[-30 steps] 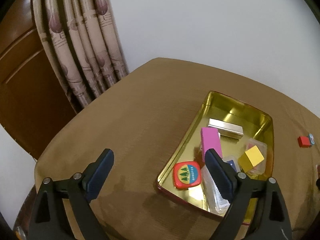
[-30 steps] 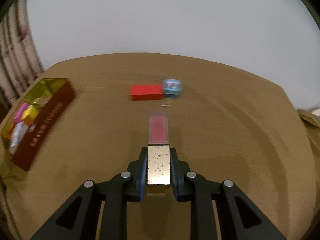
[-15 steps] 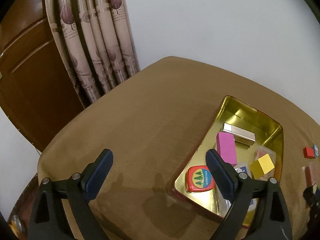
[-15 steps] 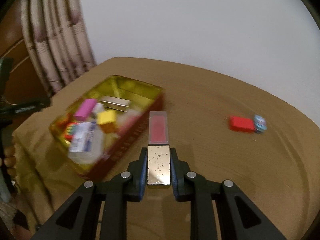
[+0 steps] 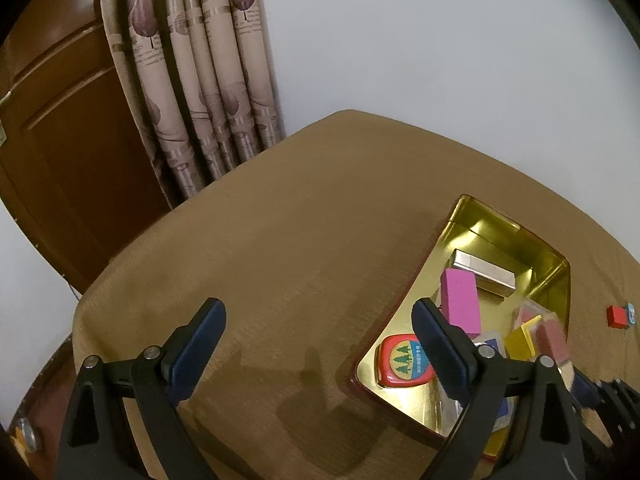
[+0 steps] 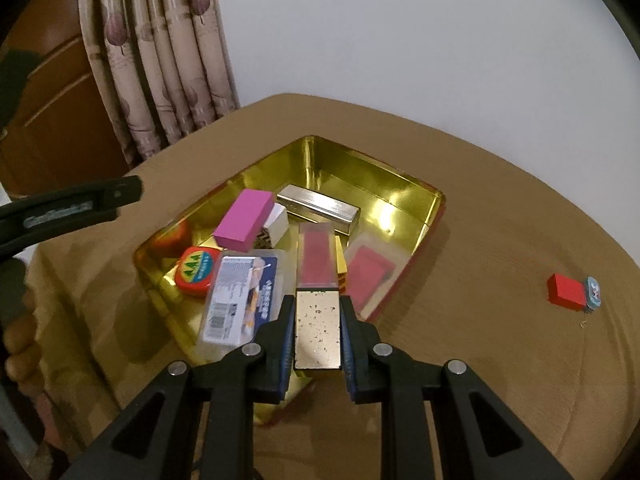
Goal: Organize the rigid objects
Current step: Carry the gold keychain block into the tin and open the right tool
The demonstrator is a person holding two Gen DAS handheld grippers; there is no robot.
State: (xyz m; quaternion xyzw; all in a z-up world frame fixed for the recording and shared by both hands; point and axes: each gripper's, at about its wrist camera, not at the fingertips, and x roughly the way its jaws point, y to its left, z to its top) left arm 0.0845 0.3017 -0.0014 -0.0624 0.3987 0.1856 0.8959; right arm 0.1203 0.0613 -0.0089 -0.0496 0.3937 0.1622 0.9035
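My right gripper (image 6: 318, 304) is shut on a lipstick (image 6: 316, 280) with a gold base and a clear red cap, held over the near part of the gold tin (image 6: 436, 196). The tin holds a pink block (image 6: 244, 226), a silver bar (image 6: 320, 208), a red round-cornered tin (image 6: 196, 268), a clear plastic case (image 6: 240, 300), a yellow block and a red flat case (image 6: 368, 272). My left gripper (image 5: 318, 338) is open and empty above the table, left of the gold tin (image 5: 472, 206). The lipstick also shows in the left wrist view (image 5: 554, 338).
A red block (image 6: 566, 292) and a small blue item (image 6: 594, 292) lie on the brown table (image 6: 500, 360) to the right of the tin. Curtains (image 5: 192, 80) and a wooden door (image 5: 52, 160) stand behind the table's far left edge.
My right gripper has swung left with the lipstick, from over the bare table near the red block to over the tin. My left gripper has drifted left, away from the tin.
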